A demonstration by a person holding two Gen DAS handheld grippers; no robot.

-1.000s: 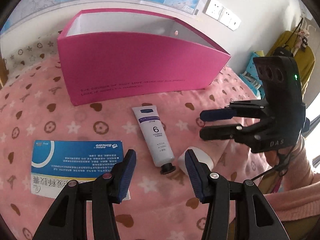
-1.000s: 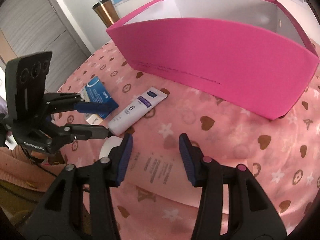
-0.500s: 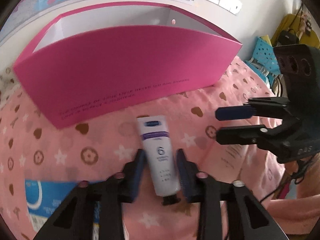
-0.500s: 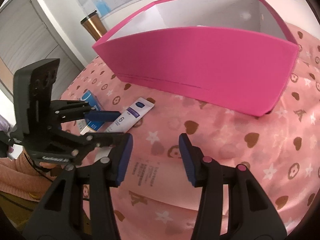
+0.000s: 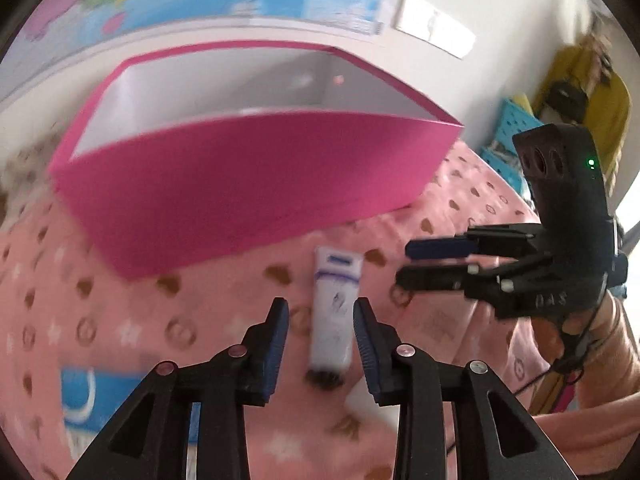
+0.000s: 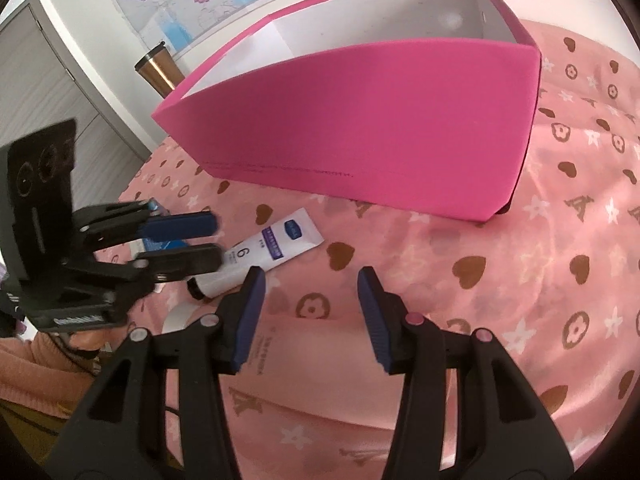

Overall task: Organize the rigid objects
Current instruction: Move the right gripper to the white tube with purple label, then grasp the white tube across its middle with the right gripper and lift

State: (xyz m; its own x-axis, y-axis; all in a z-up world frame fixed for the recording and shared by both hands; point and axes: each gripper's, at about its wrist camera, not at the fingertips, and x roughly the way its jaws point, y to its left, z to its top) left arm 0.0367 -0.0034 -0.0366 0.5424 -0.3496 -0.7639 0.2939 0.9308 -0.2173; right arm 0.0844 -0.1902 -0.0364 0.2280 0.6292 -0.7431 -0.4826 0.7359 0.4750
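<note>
A white tube (image 5: 336, 308) with a black cap lies on the pink patterned cloth (image 6: 520, 280) in front of the big pink box (image 5: 248, 184). My left gripper (image 5: 320, 308) straddles the tube. Its jaws are opening, a gap shows beside the left pad, and the tube rests on the cloth. In the right wrist view the left gripper (image 6: 214, 240) hangs over the cap end of the tube (image 6: 272, 244). My right gripper (image 6: 310, 284) is open over bare cloth with nothing between its fingers. It also shows in the left wrist view, as the right gripper (image 5: 404, 264) to the tube's right.
A blue and white carton (image 5: 80, 392) lies at the near left. A small white round thing (image 5: 372, 404) sits by the tube's cap. The pink box (image 6: 380, 128) stands open-topped near the wall. A metal tumbler (image 6: 158, 70) is behind it, and a blue crate (image 5: 508, 148) at the right.
My left gripper moved forward from behind the tube to astride it, and its jaws narrowed around it. The right gripper rolled a little and drifted sideways, still open.
</note>
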